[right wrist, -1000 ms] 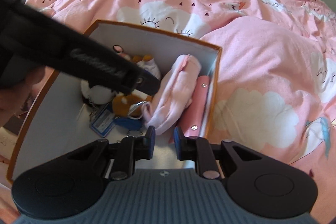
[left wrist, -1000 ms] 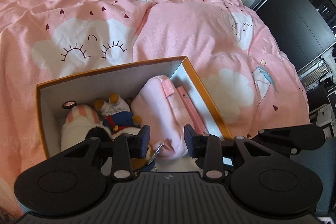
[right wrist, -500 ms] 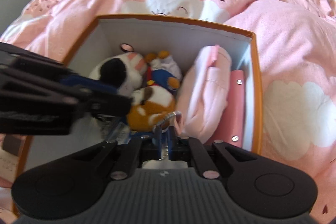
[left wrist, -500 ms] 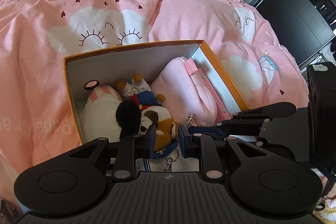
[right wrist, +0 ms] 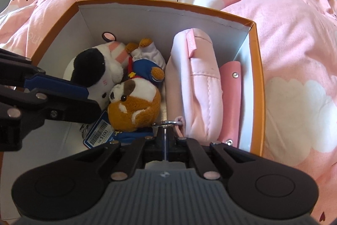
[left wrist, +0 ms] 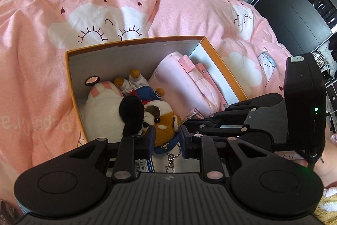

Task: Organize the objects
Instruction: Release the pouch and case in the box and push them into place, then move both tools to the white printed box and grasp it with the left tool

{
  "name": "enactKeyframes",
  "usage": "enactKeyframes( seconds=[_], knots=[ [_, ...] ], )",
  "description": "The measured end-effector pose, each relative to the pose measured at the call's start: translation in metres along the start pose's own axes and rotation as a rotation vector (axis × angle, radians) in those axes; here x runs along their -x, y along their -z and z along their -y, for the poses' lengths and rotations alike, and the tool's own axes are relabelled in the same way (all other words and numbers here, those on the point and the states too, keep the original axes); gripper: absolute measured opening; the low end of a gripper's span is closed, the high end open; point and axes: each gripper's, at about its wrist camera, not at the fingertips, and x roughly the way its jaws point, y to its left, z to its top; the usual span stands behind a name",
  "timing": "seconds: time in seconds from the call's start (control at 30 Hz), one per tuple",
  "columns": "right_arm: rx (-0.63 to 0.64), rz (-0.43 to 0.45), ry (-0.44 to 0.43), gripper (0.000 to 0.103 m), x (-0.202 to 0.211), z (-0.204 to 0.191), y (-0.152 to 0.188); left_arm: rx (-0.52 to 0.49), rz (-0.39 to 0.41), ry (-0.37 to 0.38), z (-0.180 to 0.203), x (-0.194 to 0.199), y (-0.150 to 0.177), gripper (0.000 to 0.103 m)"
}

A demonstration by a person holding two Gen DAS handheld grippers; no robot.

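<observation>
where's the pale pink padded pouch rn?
The pale pink padded pouch lies inside the orange cardboard box, right half in the right wrist view, between the brown-and-white plush toy and the darker pink snap case.

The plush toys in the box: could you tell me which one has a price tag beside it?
The brown-and-white plush, nearest the grippers. Its barcode tag lies at its lower left. The white plush with the black ear, lying behind it, shows no tag.

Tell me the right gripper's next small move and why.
Probably lift slightly. The right gripper looks shut on the metal ring at the pink pouch, wedged in the orange box beside the brown plush.
</observation>
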Motion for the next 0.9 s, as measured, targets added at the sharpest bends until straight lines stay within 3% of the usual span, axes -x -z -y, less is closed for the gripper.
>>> enactKeyframes(
  seconds=[0.2,0.37,0.6,0.7,0.9],
  knots=[
    [0.091,-0.006,0.002,0.007,0.032,-0.003,0.013,-0.021,0.031,-0.021,0.002,0.015,0.003,0.031],
    [0.222,-0.053,0.087,0.007,0.04,-0.007,0.021,-0.039,0.047,-0.049,0.008,0.018,0.011,0.035],
    [0.382,-0.078,0.221,0.005,0.021,-0.021,0.02,-0.059,0.064,-0.058,0.011,0.03,0.021,0.04],
    [0.394,-0.076,0.239,0.004,0.017,-0.023,0.015,-0.055,0.067,-0.057,0.009,0.036,0.023,0.045],
    [0.381,-0.055,0.231,0.004,0.016,-0.02,0.013,-0.061,0.075,-0.071,0.01,0.044,0.028,0.045]
  ],
)
